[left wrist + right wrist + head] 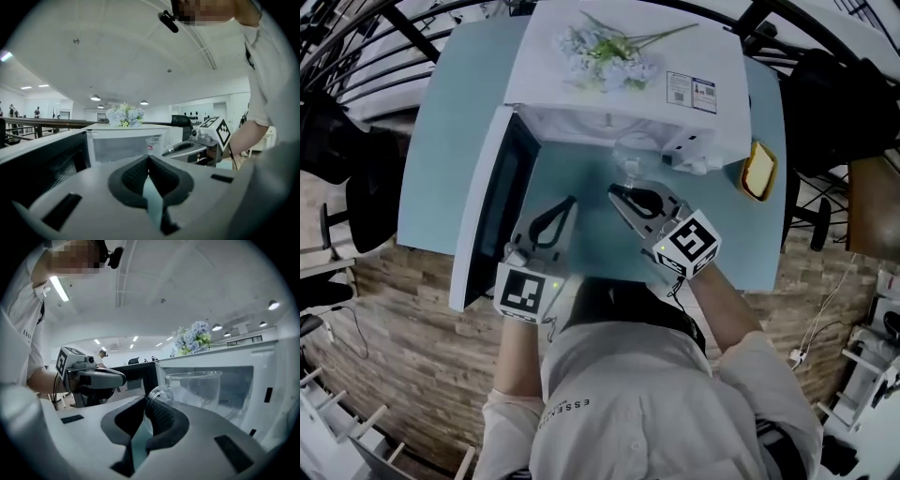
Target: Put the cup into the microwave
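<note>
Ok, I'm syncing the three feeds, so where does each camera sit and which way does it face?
Head view: on the head, looking steeply down at the microwave; shirt, left claw and right claw show.
Left gripper view: on the left claw, facing the microwave; an arm shows.
Right gripper view: on the right claw, facing the cup it grips; a sleeve shows.
Shared: all three show the cup.

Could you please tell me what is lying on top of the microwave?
A bunch of pale blue flowers with green stems lies on the white top of the microwave, with two printed labels near a front corner. The surface under the flowers is covered.
</note>
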Demonstrator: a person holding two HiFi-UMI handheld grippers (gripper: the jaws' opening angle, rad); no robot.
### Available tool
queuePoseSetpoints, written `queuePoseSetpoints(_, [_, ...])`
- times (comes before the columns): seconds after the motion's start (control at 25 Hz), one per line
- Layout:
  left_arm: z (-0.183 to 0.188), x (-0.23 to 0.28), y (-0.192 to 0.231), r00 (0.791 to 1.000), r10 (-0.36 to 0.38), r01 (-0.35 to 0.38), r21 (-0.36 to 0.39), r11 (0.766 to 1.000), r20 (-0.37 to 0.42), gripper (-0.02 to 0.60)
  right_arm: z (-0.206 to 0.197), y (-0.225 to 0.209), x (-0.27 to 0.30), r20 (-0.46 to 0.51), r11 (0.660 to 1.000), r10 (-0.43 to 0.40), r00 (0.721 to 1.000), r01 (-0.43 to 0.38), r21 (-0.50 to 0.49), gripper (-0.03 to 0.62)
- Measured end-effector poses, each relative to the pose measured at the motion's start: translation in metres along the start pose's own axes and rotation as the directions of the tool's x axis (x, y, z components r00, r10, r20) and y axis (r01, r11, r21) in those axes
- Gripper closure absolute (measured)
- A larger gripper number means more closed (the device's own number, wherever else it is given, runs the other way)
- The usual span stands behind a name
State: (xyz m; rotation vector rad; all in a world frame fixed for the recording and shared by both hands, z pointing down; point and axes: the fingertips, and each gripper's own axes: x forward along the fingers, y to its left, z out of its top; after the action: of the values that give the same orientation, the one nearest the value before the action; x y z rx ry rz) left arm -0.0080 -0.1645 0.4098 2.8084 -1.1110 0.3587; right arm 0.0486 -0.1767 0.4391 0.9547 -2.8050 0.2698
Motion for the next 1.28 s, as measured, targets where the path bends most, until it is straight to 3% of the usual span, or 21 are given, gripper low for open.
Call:
queuePoseSetpoints(0.32, [-0.026,0.019,0.019,0.997,0.076,-0.077,-0.056,0.995,-0.02,0.58,-0.024,-0.041,0.041,-0.007,0.998,0.051,0.999,-0.051,0.032,0.563])
queuePoseSetpoints(0.68, [-0.041,0.033,0.033,0.994,0.101,-0.103,-0.071,0.992,-0.035,0.58,-0.033,-0.082,0.077,0.031,0.997,0.031,0.999,-0.033,0.074,0.562])
queuePoseSetpoints(1.28, [-0.05,0.043,0.049,0.992,0.118,-0.123,-0.097,0.988,-0.055,0.58,-0.042,-0.102,0.106,0.021,1.0,-0.001,1.0,0.001,-0.006,0.563])
